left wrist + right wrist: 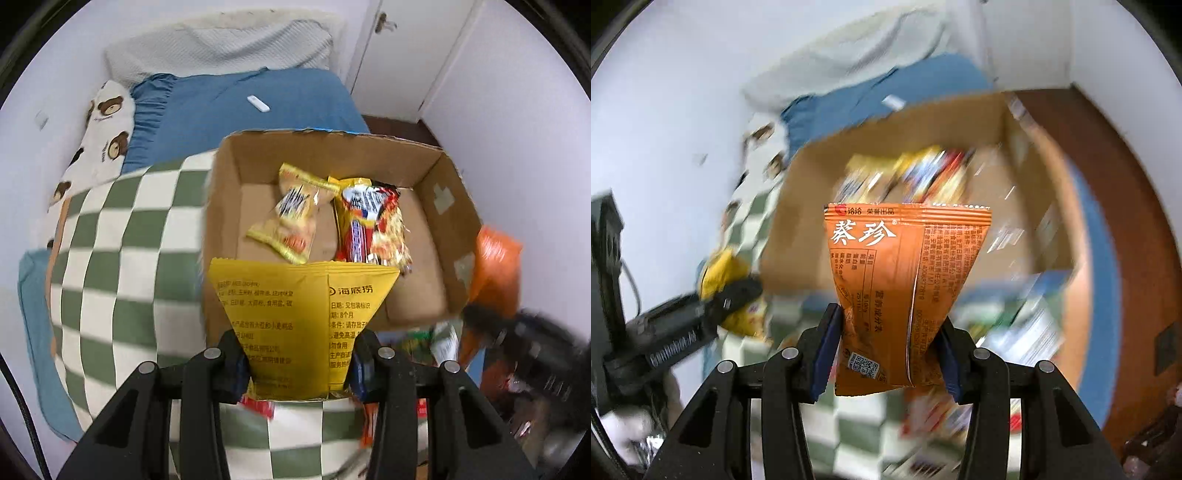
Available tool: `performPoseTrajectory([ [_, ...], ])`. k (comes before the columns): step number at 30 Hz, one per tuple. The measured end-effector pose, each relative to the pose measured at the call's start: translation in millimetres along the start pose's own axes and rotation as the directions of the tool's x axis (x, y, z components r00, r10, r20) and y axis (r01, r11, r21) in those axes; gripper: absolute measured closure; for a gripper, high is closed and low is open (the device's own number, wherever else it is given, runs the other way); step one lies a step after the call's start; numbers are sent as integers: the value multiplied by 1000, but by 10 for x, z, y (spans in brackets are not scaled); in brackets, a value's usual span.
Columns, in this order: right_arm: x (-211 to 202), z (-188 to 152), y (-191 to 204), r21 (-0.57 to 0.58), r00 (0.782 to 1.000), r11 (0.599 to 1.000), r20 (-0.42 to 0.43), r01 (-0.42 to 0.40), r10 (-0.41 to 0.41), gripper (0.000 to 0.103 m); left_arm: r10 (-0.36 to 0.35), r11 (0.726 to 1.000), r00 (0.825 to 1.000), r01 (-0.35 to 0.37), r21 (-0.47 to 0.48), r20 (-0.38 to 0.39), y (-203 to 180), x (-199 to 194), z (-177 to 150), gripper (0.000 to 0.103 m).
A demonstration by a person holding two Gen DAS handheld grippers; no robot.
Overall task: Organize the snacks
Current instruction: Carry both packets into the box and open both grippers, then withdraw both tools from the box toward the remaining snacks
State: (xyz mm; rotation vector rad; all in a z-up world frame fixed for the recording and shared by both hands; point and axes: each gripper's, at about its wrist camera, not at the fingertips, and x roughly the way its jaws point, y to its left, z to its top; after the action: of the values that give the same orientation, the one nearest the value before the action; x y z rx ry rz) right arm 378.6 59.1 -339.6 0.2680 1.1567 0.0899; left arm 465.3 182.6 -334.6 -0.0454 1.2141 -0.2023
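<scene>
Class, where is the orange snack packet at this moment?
The orange snack packet is pinched in the right gripper, in front of the open cardboard box; the left wrist view shows it right of the box.

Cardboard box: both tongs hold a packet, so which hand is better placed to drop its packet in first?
Probably left. Its tongs grip the yellow packet, which overlaps the cardboard box's near wall. The right tongs hold the orange packet at the box's right side.

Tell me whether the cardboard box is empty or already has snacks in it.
Not empty: the cardboard box holds at least two snack packets, lying on its floor, with bare cardboard around them.
</scene>
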Motion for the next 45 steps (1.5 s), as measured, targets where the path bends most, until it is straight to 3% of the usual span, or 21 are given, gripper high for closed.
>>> performPoseTrajectory([
  [5,344,777,-287,11,995,995,-25,95,-95,52,53,999,995,-53,-5,-80,-32,486,518,63],
  [10,857,1315,-495,21,981,988,-123,151,-147,50,88,995,986,-92,-23,-143,52,917,801,63],
  [12,998,1362,-564,34,975,985,-152,171,-164,44,86,995,985,-94,-42,-153,102,1033,883,52],
  [14,1115,1435,-617,39,968,982,-181,183,-173,21,94,993,983,-103,-52,-155,126,1108,951,10],
  [15,1155,1447,-625,35,966,980,-180,195,-186,10,93,993,984,-104,-62,-150,139,1127,982,6],
  [23,1275,1378,-594,5,963,980,-185,201,-196,7,97,993,988,-105,-56,-124,84,1113,1044,5],
  [33,1178,1011,-530,-18,963,980,-181,198,-198,7,100,993,988,-107,-53,-116,60,1023,648,5],
  [39,924,759,-422,-47,972,982,-136,185,-189,7,101,993,994,-104,-61,-49,66,755,407,5],
  [45,492,566,-236,-100,980,977,-51,187,-192,7,100,994,993,-97,-45,66,-3,267,179,5],
])
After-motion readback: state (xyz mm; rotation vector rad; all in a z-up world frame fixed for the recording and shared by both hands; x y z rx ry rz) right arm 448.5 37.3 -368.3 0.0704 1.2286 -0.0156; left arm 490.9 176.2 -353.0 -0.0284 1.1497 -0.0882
